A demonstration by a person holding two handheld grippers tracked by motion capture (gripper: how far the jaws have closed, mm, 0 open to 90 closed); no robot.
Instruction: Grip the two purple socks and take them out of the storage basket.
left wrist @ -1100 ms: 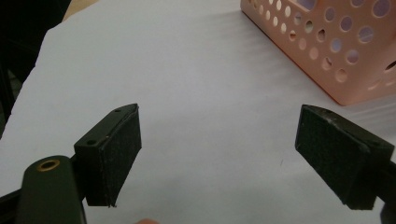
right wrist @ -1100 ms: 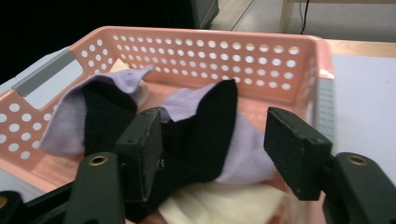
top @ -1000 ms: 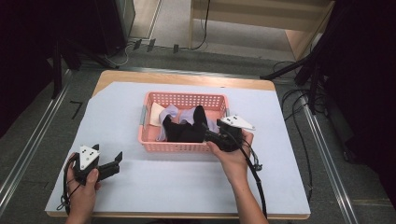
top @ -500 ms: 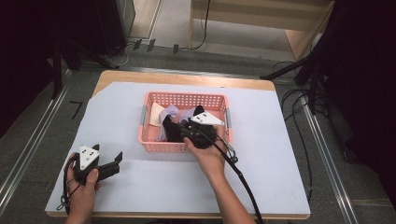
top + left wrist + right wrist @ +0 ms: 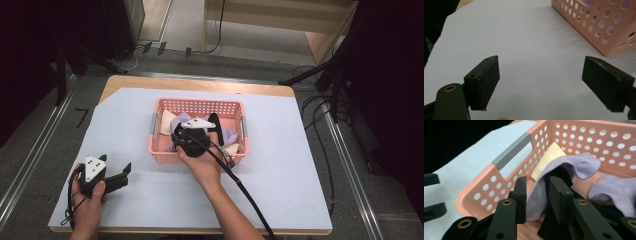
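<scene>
A pink perforated basket (image 5: 200, 103) stands mid-table and holds lilac, black and cream socks. My right gripper (image 5: 181, 136) reaches into its left half. In the right gripper view its jaws (image 5: 537, 182) are pressed on a fold of a lilac sock (image 5: 579, 162) that drapes over a black sock (image 5: 560, 172). A second lilac sock (image 5: 616, 187) lies to the right, and a cream piece (image 5: 549, 155) leans on the far wall. My left gripper (image 5: 125, 175) rests on the white sheet at the front left, open (image 5: 541, 77), with nothing between its pads.
The basket (image 5: 604, 25) has grey handles (image 5: 511, 151) on its short sides. A white sheet (image 5: 280, 170) covers the wooden table. The right gripper's cable (image 5: 245, 195) trails toward the front edge. Dark stands and cables surround the table on the floor.
My right gripper has moved from the basket's right edge leftward across it and lowered onto the lilac sock. The left gripper has stayed put.
</scene>
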